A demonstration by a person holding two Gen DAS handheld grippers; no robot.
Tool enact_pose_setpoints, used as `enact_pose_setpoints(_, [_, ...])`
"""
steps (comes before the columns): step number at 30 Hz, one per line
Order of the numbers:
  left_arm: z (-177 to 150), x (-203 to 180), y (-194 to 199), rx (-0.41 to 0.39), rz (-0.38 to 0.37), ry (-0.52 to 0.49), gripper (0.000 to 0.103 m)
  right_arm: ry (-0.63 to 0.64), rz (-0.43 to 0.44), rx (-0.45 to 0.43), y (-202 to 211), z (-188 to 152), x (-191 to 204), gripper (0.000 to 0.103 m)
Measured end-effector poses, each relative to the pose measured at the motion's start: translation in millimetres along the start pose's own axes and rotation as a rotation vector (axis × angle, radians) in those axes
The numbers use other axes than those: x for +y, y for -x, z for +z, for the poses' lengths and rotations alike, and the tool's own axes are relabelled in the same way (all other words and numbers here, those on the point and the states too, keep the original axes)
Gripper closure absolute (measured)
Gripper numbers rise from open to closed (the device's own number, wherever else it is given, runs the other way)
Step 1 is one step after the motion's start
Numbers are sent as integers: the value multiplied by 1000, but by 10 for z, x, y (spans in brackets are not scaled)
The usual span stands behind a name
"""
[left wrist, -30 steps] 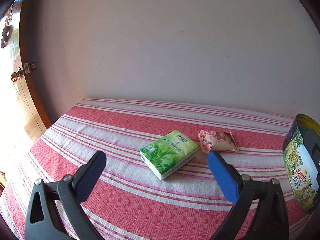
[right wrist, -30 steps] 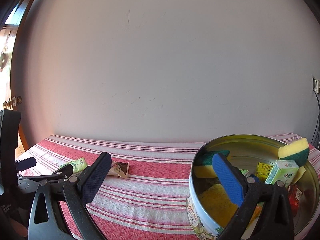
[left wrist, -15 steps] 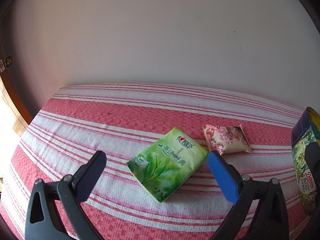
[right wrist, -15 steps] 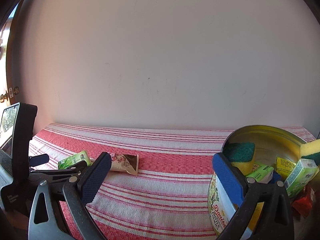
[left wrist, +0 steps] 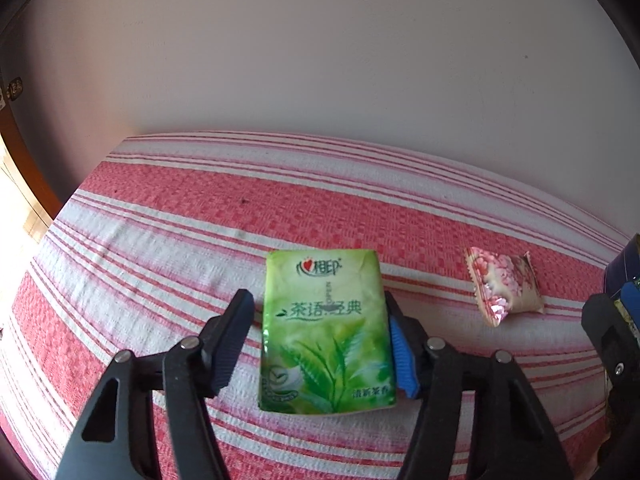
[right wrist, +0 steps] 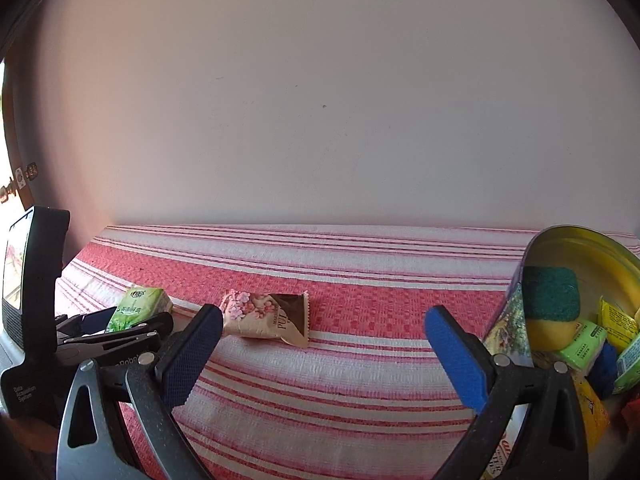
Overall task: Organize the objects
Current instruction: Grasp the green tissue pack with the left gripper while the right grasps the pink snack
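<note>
A green tissue pack (left wrist: 326, 332) lies flat on the red-and-white striped cloth (left wrist: 160, 240), between the fingers of my left gripper (left wrist: 317, 306). The jaws are closing: the right pad (left wrist: 402, 356) sits against the pack's edge, and a thin strip of cloth still shows between the left pad (left wrist: 234, 340) and the pack. In the right wrist view the pack (right wrist: 140, 304) shows at far left. My right gripper (right wrist: 323, 320) is open and holds nothing. A pink flowered snack packet (right wrist: 266, 318) lies just beyond its left finger, also seen in the left wrist view as the snack packet (left wrist: 504, 284).
An open round tin (right wrist: 516, 312) stands at the right and holds sponges, small tissue packs and yellow packets. A plain wall closes off the back of the cloth. A wooden door frame (left wrist: 24, 168) stands at the left.
My left gripper has come down and forward over the tissue pack, and its jaws have narrowed around it. My right gripper has swung left: the tin slid to the right edge and the snack packet came closer.
</note>
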State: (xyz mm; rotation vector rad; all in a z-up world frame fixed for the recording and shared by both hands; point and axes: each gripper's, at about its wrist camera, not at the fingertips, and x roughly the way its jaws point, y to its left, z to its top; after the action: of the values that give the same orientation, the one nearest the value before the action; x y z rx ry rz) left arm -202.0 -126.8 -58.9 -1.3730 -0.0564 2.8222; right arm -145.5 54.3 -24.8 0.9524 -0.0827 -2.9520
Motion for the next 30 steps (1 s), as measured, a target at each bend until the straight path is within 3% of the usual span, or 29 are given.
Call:
enact_pose_setpoints(2, [8, 45, 2, -4, 8, 10, 50, 11, 9, 41, -129, 24, 78, 1])
enact_pose_setpoints(9, [23, 73, -24, -3, 18, -4, 50, -56, 96, 181, -595, 79, 157, 4])
enact_pose_setpoints(11, [11, 49, -6, -3, 22, -5, 50, -79, 109, 250, -747, 60, 153, 13])
enact_pose_setpoints(15, [-8, 3, 36, -3, 27, -2, 49, -14, 22, 260, -764, 84, 276, 20])
enact_pose_setpoints(17, [-16, -18, 53, -4, 32, -2, 48, 28, -30, 265, -782, 77, 356, 34])
enact_pose_setpoints(19, [-17, -19, 56, -3, 32, 0, 48, 53, -23, 260, -761, 77, 380, 46])
enact_pose_setpoints(21, [-23, -36, 65, -3, 34, 1, 48, 53, -27, 258, -759, 76, 370, 49])
enact_pose_setpoints(24, [-32, -58, 84, -3, 35, 2, 48, 19, -32, 248, -729, 75, 287, 70])
enact_pose_setpoints(30, [-36, -63, 88, -3, 34, 6, 48, -35, 28, 241, -650, 40, 130, 78])
